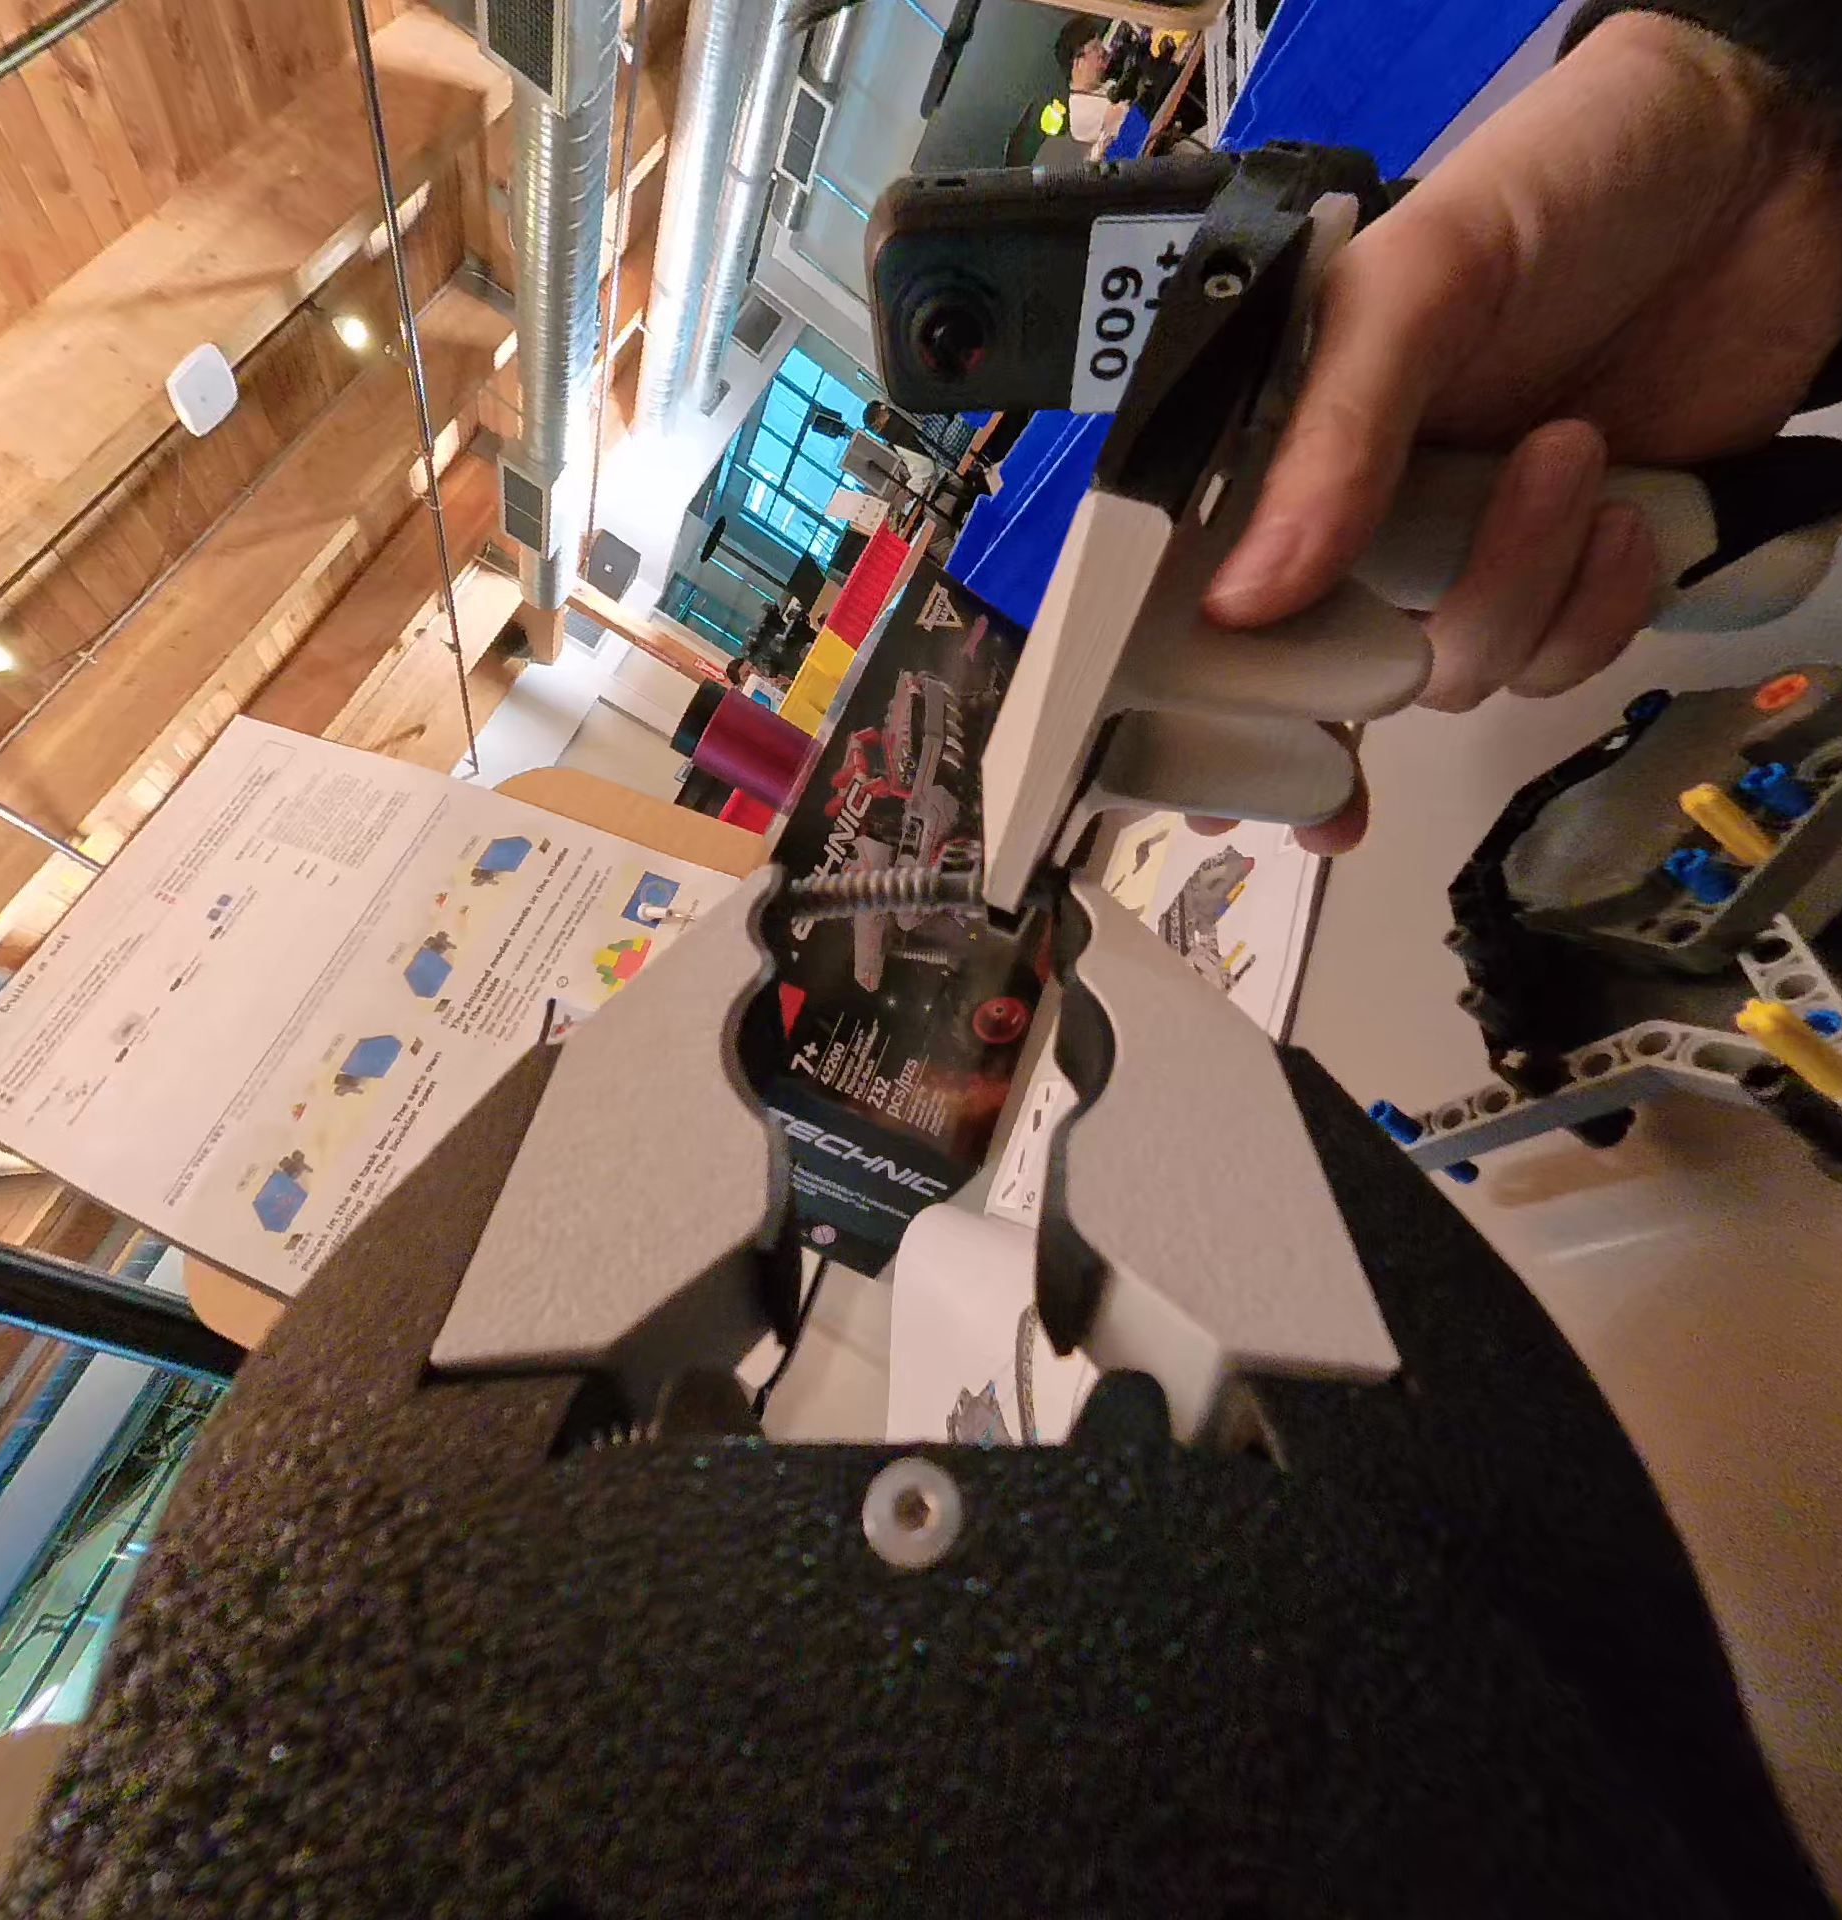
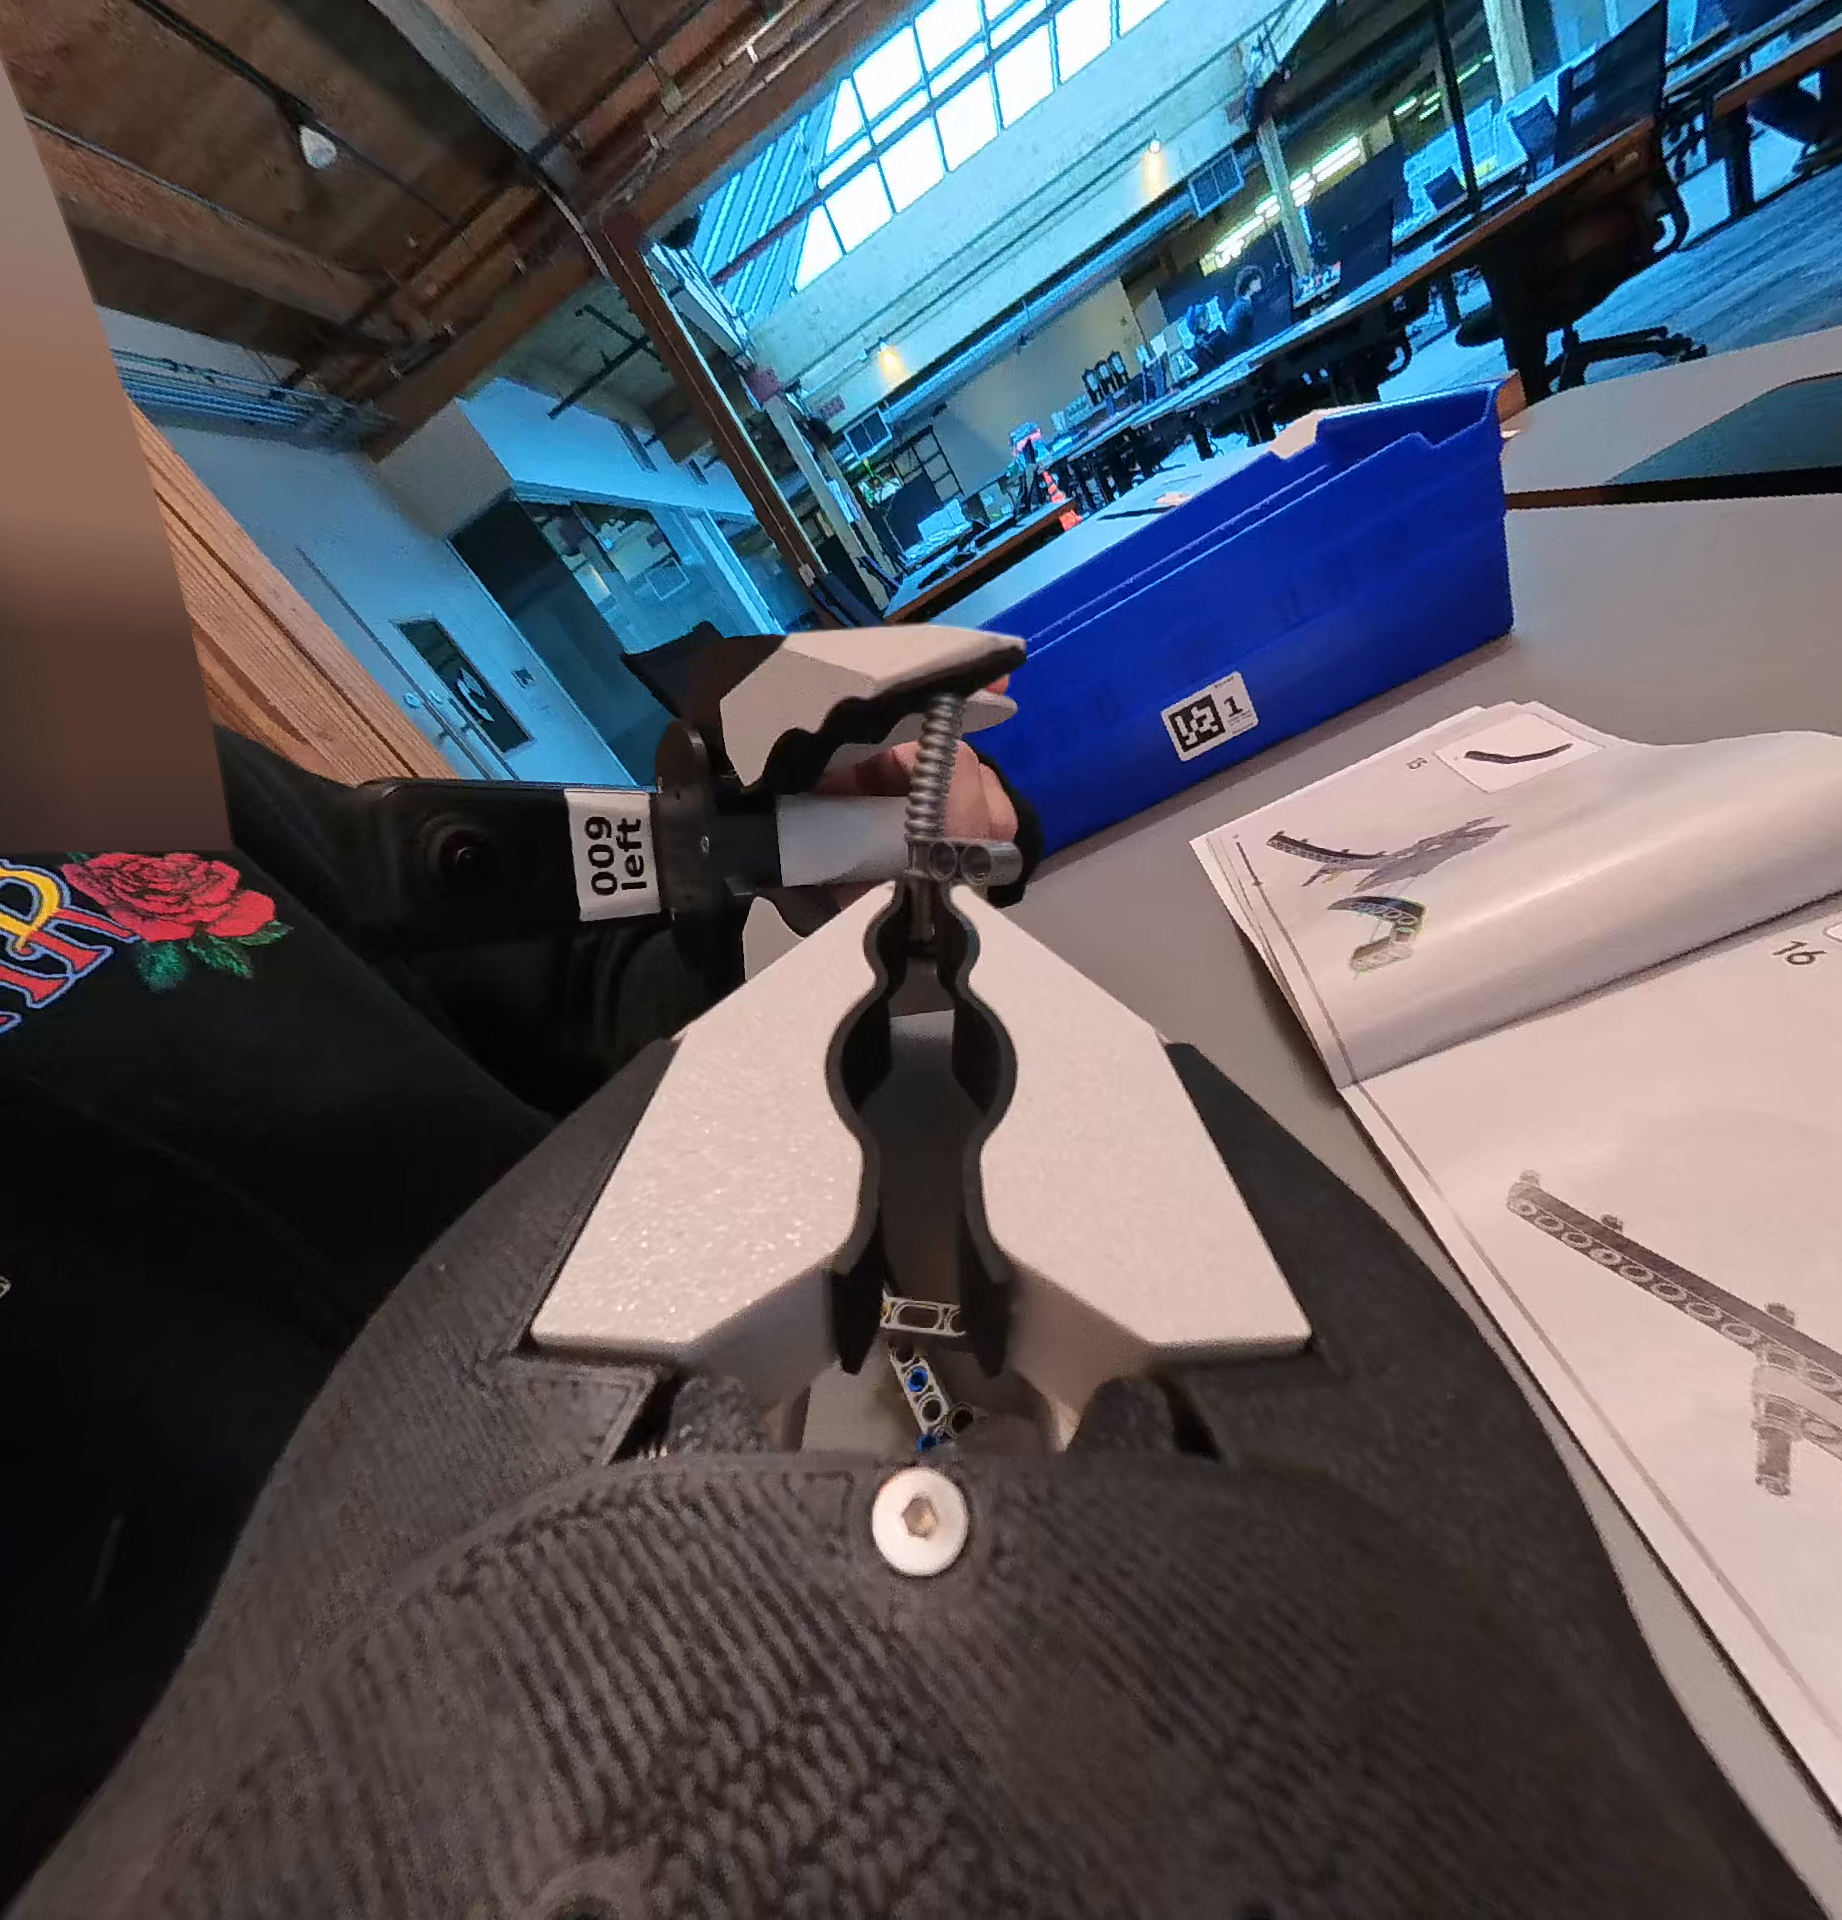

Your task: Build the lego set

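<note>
A grey coil-spring shock absorber [image 2: 935,774] is held between both grippers above the table. My right gripper [image 2: 922,912] is shut on its lower end, just under its grey connector [image 2: 961,858]. My left gripper [image 1: 922,891] has its jaws apart with the spring [image 1: 881,891] lying lengthwise between the fingertips, one tip against each end. The right gripper [image 1: 1012,883], held by a hand, reaches in from the upper right in the left wrist view. The left gripper [image 2: 984,769] shows farther off in the right wrist view. The half-built dark grey model [image 1: 1665,862] with yellow and blue pins stands at the right.
The open instruction booklet [image 2: 1623,1039] lies on the grey table to the right. A blue bin [image 2: 1260,603] stands behind it. The dark set box [image 1: 886,1039] stands upright beyond the left fingers, with a printed sheet [image 1: 273,987] at the left. Loose pieces [image 2: 927,1382] lie below the right gripper. Only a small space, under 4 cm, lies between the two pairs of fingers.
</note>
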{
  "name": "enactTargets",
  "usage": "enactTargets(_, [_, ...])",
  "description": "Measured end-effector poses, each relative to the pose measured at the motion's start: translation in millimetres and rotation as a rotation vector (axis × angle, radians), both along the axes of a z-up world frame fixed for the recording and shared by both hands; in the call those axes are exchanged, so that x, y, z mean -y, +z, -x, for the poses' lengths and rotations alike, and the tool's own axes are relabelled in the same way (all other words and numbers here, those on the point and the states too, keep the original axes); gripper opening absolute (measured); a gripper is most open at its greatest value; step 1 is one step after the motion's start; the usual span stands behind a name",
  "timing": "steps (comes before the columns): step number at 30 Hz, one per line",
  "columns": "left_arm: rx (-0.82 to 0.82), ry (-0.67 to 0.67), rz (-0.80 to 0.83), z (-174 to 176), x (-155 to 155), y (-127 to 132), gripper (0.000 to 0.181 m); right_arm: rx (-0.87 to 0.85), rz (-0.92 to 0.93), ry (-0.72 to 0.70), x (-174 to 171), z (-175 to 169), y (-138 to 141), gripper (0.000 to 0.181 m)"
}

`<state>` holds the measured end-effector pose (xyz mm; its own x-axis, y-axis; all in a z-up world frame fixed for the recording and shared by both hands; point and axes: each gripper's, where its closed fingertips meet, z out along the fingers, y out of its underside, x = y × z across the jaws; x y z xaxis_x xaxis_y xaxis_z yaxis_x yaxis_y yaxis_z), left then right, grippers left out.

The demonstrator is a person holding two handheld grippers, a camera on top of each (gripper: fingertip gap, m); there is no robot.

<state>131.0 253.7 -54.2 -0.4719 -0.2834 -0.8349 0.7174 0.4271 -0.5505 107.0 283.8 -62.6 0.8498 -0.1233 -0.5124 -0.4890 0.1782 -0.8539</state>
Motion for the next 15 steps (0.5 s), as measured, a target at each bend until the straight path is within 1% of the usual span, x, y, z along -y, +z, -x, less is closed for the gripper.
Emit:
enactTargets(4, [0.0, 0.013, -0.013, -2, 0, -3, 0.046, 0.003, 0.0, -0.002, 1, -1, 0, 0.003])
enactTargets(9, [-0.007, 0.035, -0.037, -7, -2, -9, 0.045, 0.013, 0.032, -0.006, 1, -1, -3, 0.016])
enactTargets(10, [-0.01, 0.038, -0.034, -8, -3, -8, 0.045, 0.013, 0.044, -0.008, 2, -1, -4, 0.02])
enactTargets(11, [-0.017, 0.033, -0.031, -8, -3, -8, 0.044, 0.021, 0.057, -0.011, 4, -2, -4, 0.027])
enactTargets(12, [-0.03, 0.027, -0.028, -7, -4, -8, 0.042, 0.029, 0.077, -0.025, 7, -4, -5, 0.03])
enactTargets(14, [-0.051, 0.008, -0.024, -5, -4, -8, 0.031, 0.042, 0.14, -0.122, 18, -18, -10, 0.053])
enactTargets(15, [-0.051, 0.001, -0.017, -3, -5, -7, 0.0, 0.059, 0.15, -0.151, 22, -22, -10, 0.052])
